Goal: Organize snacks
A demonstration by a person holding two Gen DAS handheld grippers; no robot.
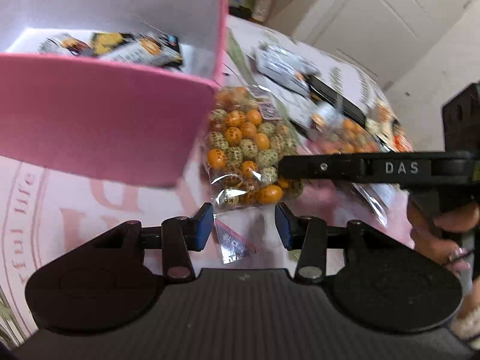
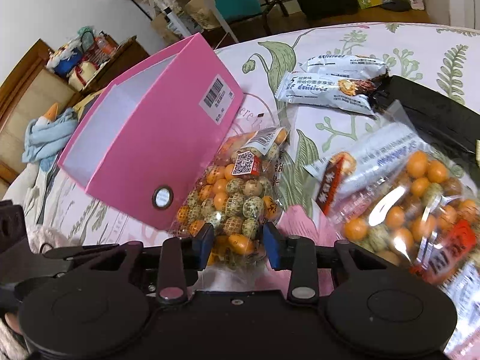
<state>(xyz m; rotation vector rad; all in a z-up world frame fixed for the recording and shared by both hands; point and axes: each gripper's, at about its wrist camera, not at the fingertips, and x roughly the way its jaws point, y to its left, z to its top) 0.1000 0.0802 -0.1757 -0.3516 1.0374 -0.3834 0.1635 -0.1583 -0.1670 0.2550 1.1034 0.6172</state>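
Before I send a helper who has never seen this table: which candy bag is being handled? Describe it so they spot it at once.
Find the open pink cardboard box on the floral tablecloth. The clear plastic bag of orange and speckled green candy balls lies against its side, with the right tool at its near end. Unlike the second candy bag, it carries a QR sticker.

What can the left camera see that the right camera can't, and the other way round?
Only the left wrist view looks into the pink box and shows snack bars lying inside, plus the right tool from the side. Only the right wrist view shows the box's barcode label and round end tag. Both show the clear bag of orange and speckled balls beside the box.
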